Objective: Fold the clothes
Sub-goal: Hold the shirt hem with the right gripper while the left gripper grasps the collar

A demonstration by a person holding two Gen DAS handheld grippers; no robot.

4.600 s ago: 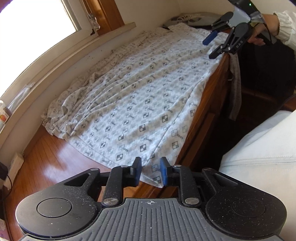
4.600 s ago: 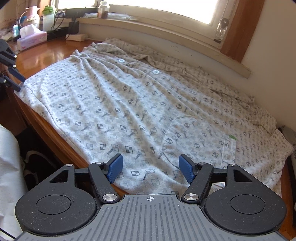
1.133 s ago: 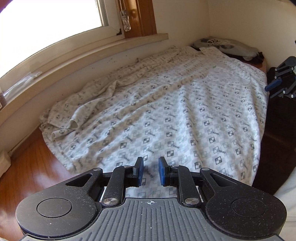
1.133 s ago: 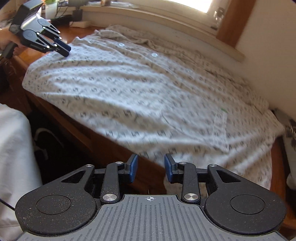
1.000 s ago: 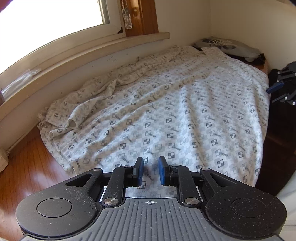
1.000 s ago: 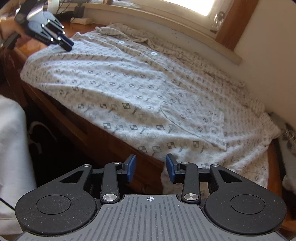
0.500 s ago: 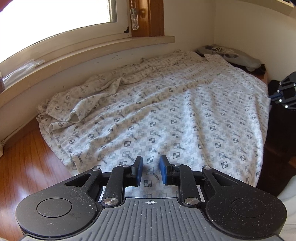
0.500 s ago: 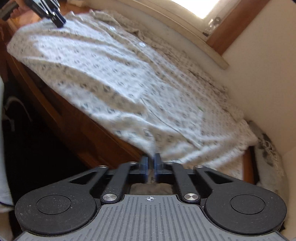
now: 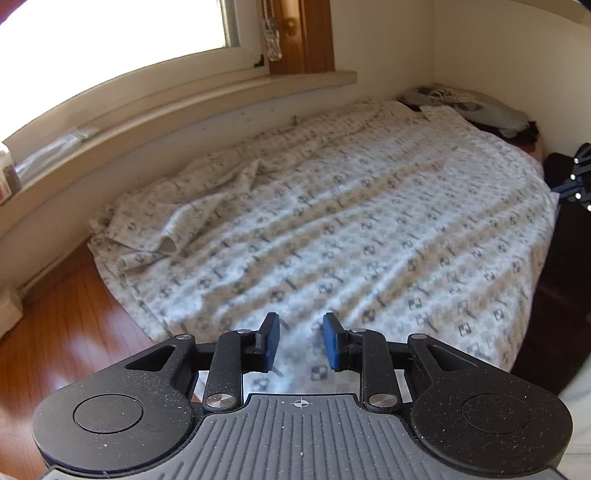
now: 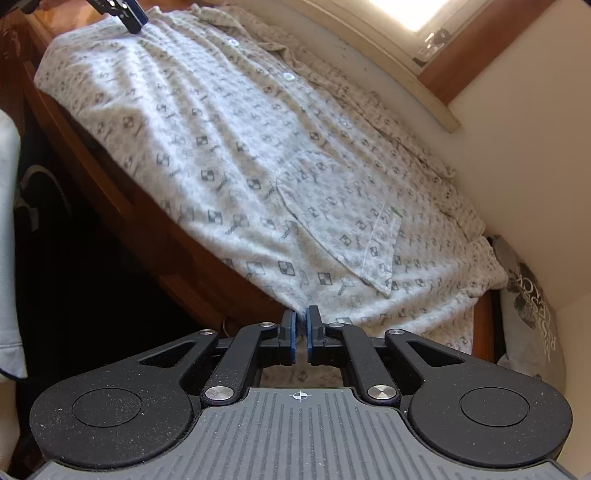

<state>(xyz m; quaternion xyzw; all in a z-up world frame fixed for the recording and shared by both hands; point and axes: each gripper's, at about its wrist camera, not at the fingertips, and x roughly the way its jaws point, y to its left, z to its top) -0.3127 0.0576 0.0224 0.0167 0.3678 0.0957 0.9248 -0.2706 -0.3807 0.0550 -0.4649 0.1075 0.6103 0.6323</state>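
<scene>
A white button-up shirt with a grey check print (image 9: pixel 351 221) (image 10: pixel 258 147) lies spread flat on a wooden table (image 10: pixel 155 236), buttons and chest pocket facing up. My right gripper (image 10: pixel 300 332) is shut on the shirt's edge where it hangs over the table's front, near the pocket. It also shows at the right edge of the left wrist view, right gripper (image 9: pixel 576 181). My left gripper (image 9: pixel 300 341) hovers open just above the cloth at the shirt's other end, nothing between its blue pads. From the right wrist view, the left gripper (image 10: pixel 125 11) sits far off at the top left.
A grey printed garment (image 10: pixel 532 295) (image 9: pixel 461 103) lies in the corner beyond the shirt. A window sill (image 9: pixel 184 99) and wall run along the far side. Bare wood (image 9: pixel 66 314) shows left of the shirt. Dark space and white fabric (image 10: pixel 7 177) lie below the front edge.
My right gripper dropped to the shirt's front edge and went from open to shut on it. The left gripper shifted over the cloth, its jaws a little wider.
</scene>
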